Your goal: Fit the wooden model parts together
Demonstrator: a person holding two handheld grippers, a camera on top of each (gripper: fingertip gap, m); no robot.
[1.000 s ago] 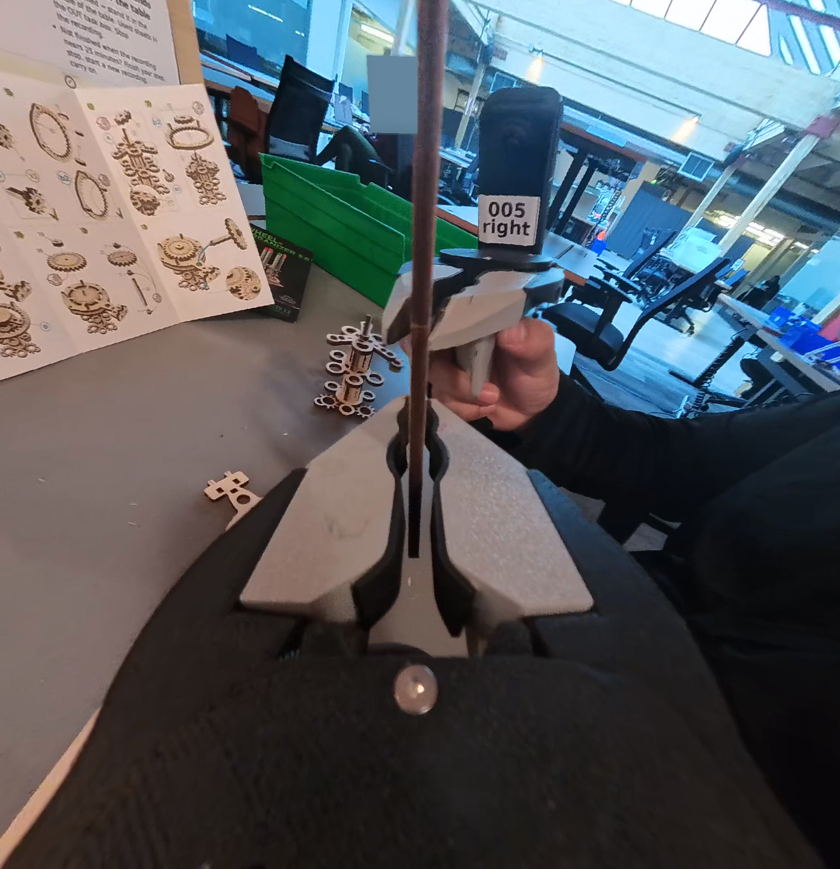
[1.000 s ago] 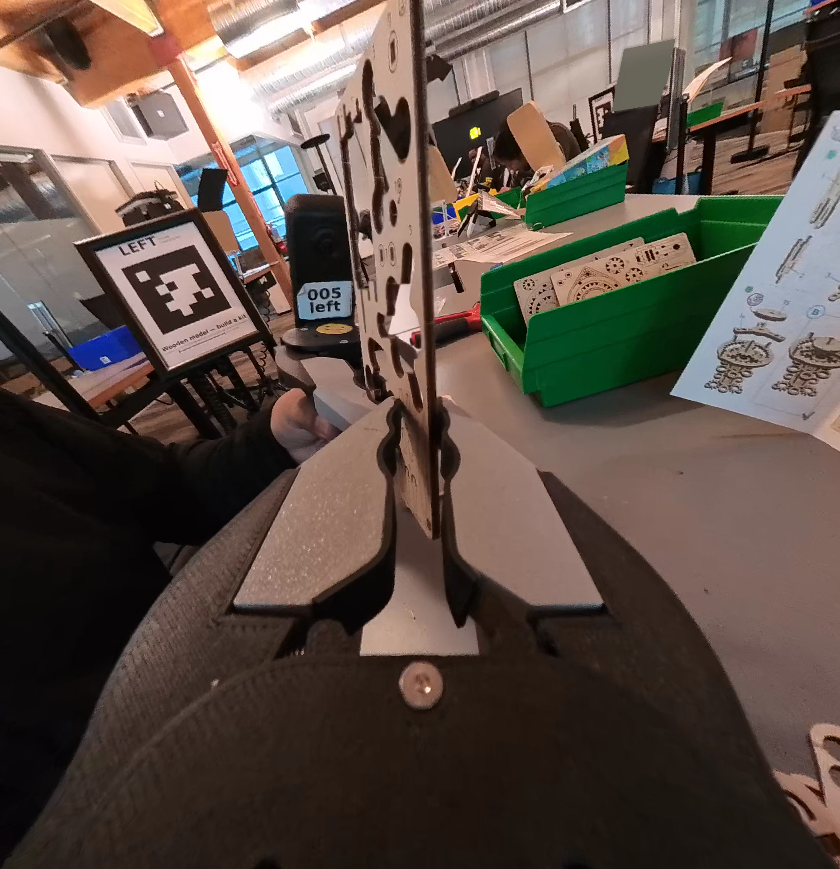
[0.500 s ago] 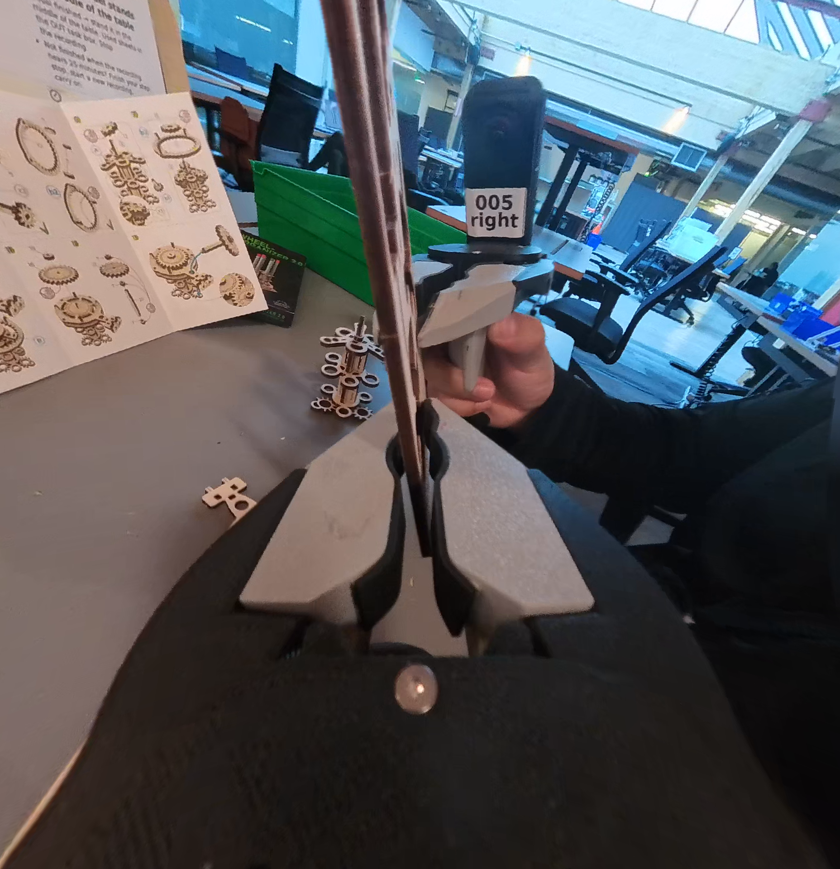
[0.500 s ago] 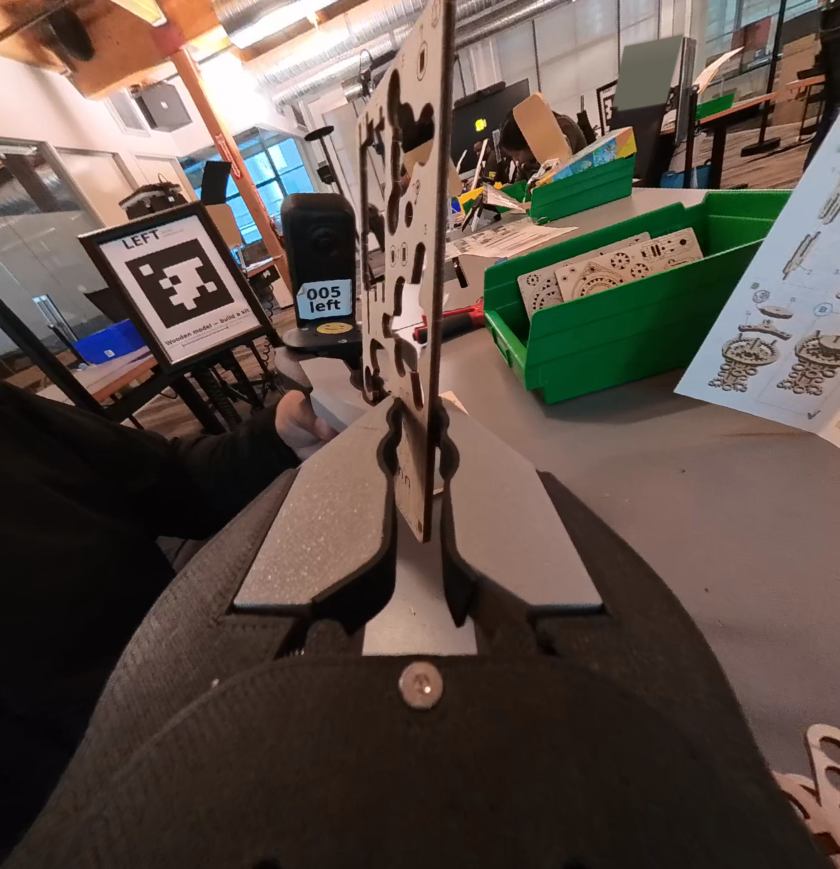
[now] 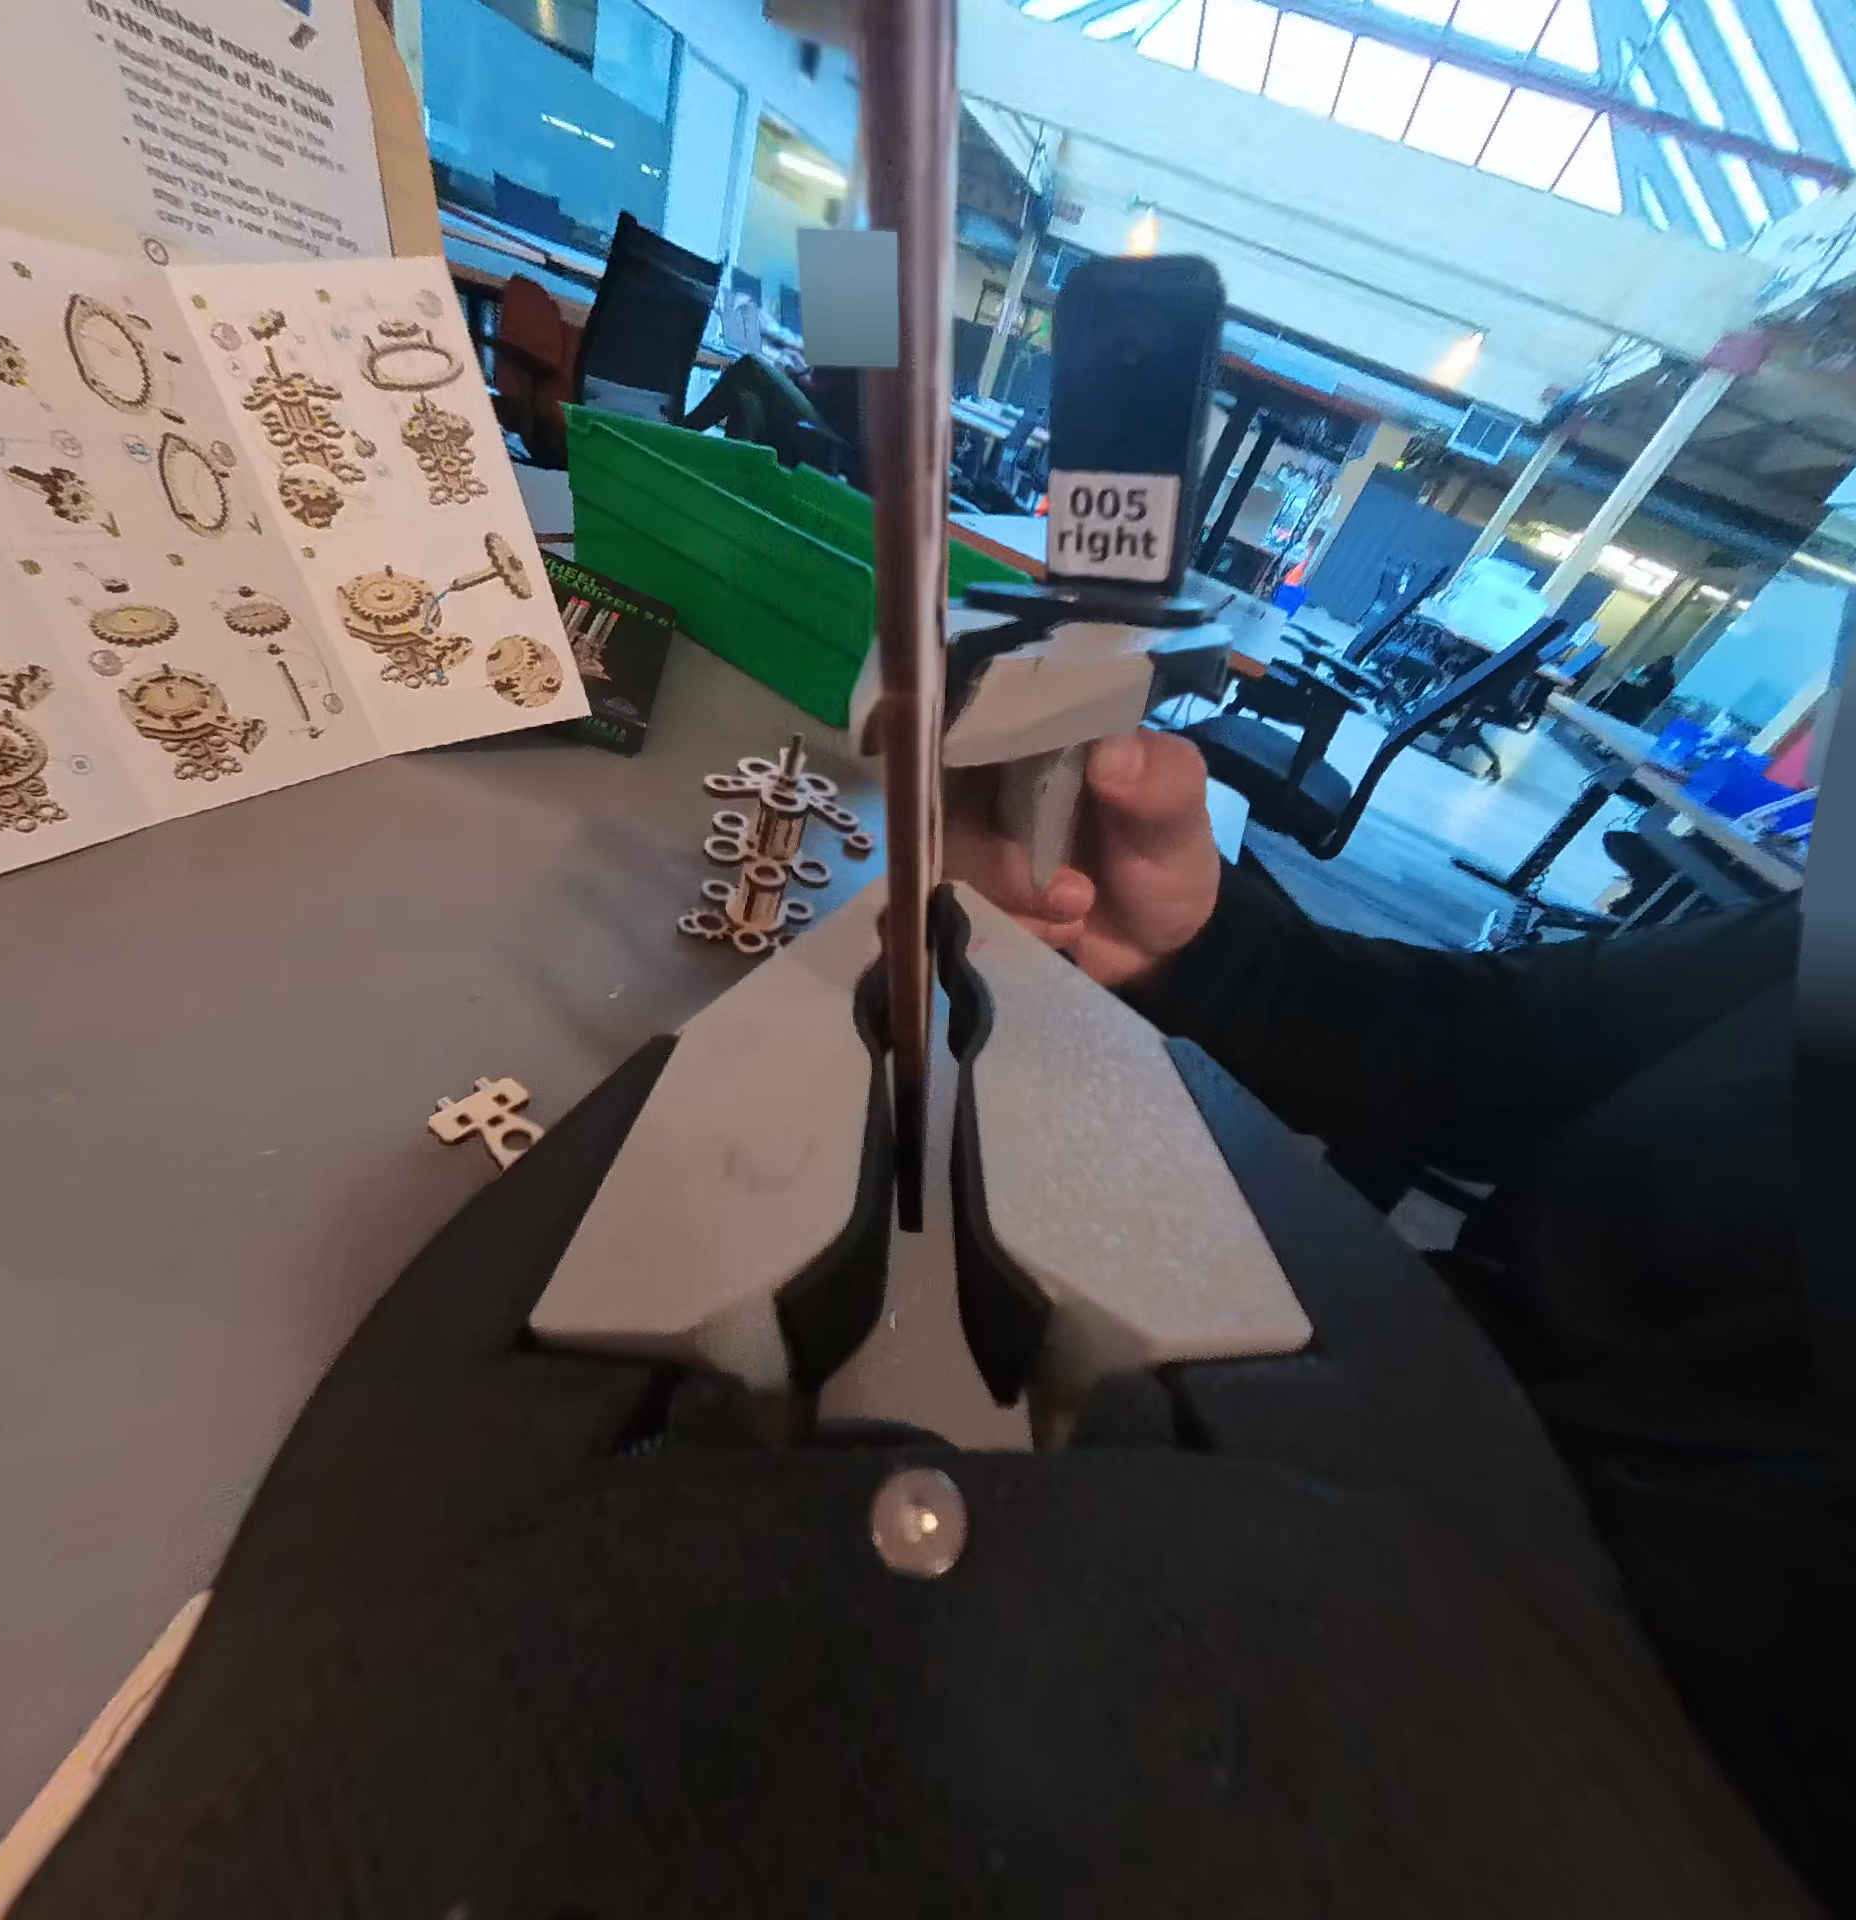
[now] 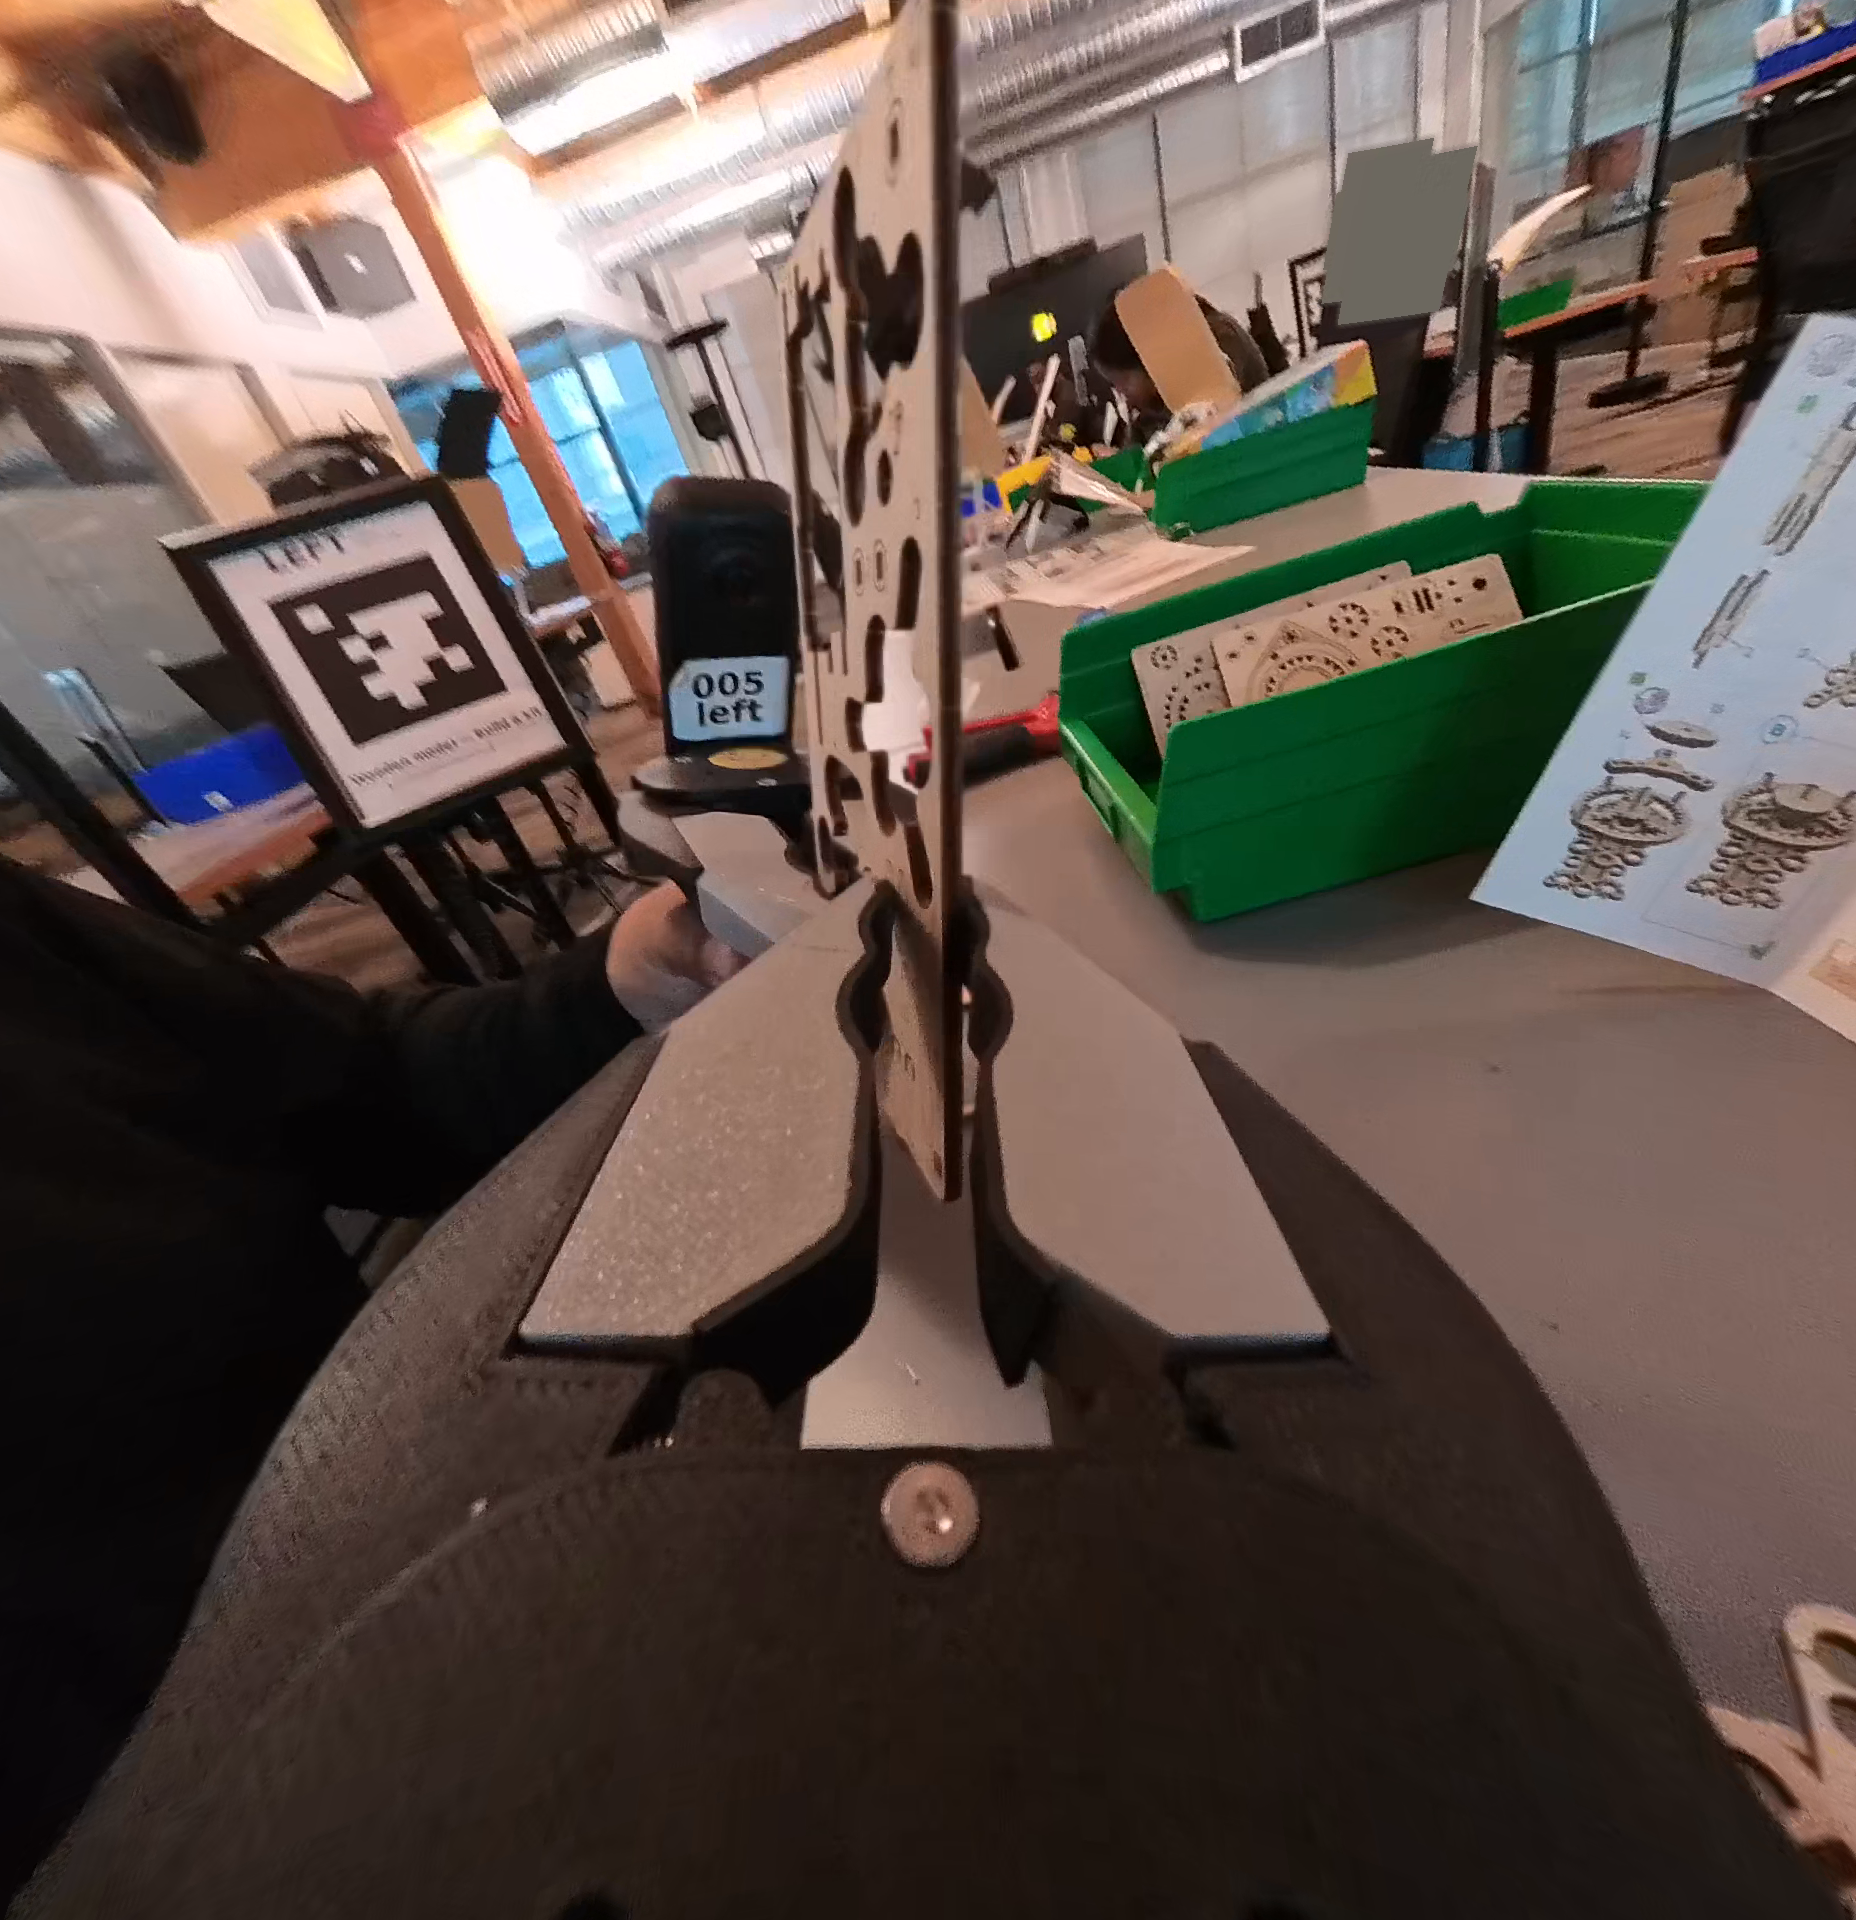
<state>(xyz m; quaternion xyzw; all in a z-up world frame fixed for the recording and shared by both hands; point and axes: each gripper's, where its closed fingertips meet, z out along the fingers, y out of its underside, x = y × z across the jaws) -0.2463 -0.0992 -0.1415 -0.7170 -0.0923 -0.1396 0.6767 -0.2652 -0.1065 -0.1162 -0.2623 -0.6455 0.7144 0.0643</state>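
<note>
A thin wooden parts sheet (image 5: 908, 520) with several cut-outs stands upright, edge-on in the left wrist view and at a slant in the right wrist view (image 6: 882, 540). My left gripper (image 5: 913, 935) is shut on one lower edge of it. My right gripper (image 6: 919, 935) is shut on the opposite edge; it also shows beyond the sheet in the left wrist view (image 5: 903, 717), held by a hand. A partly built wooden model (image 5: 773, 842) of ring-shaped plates on a shaft stands on the grey table (image 5: 228, 1039). A small loose wooden piece (image 5: 484, 1117) lies near my left gripper.
A folded instruction sheet (image 5: 228, 520) stands at the left, with a small black box (image 5: 607, 655) and a green bin (image 5: 716, 561) behind. In the right wrist view the green bin (image 6: 1350, 769) holds more wooden sheets (image 6: 1319, 644). Loose wooden pieces (image 6: 1828, 1745) lie at the lower right. Only a small space, under 4 cm, lies between the two pairs of fingers. Both grippers' tips are roughly 15 cm from the small loose wooden piece (image 5: 484, 1117). Both grippers' tips are roughly 15 cm from the partly built wooden model (image 5: 773, 842).
In the left wrist view the sheet leaned left half a second ago and now stands upright again. Both grippers stay shut on it and have shifted only slightly.
</note>
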